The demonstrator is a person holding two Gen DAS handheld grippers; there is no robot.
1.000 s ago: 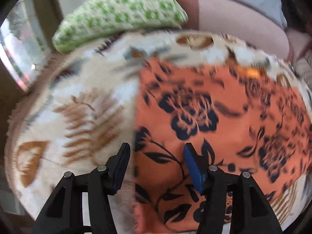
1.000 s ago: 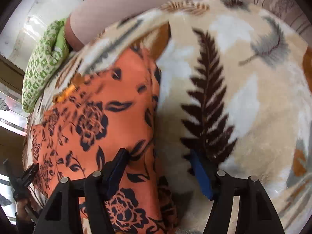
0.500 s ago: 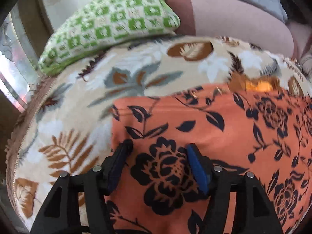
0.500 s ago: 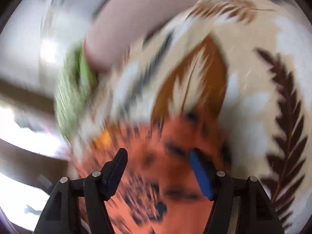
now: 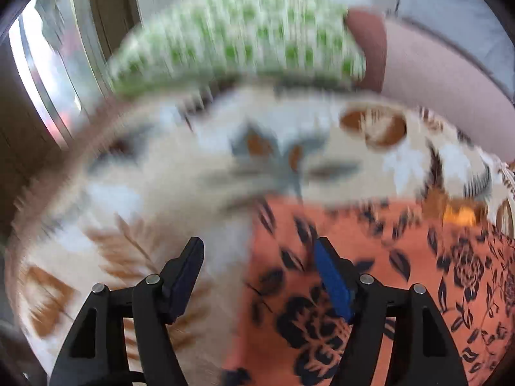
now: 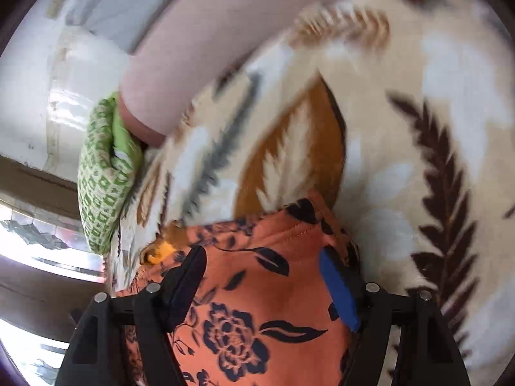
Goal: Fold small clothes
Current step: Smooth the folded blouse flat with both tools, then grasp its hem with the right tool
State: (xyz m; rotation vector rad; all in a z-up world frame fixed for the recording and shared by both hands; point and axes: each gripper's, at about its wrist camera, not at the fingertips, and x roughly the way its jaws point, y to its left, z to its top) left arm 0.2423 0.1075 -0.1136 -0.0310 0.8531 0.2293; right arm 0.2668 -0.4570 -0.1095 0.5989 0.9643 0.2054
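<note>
An orange garment with dark blue flowers (image 5: 370, 273) lies flat on a cream leaf-patterned blanket (image 5: 167, 173). My left gripper (image 5: 259, 273) is open and empty over the garment's far left corner; the cloth edge runs between its fingers. The left wrist view is blurred. In the right wrist view the same garment (image 6: 257, 305) shows its far right corner. My right gripper (image 6: 260, 286) is open and empty, its fingers astride that corner, just above the cloth.
A green-and-white patterned pillow (image 5: 238, 38) lies at the far edge of the blanket, also in the right wrist view (image 6: 103, 173). A pink bolster (image 6: 206, 45) lies beside it. A window (image 5: 42, 80) is on the left.
Both grippers have moved up along the garment from its near part to its far corners. The left one then shifted left to the edge. Both stayed open.
</note>
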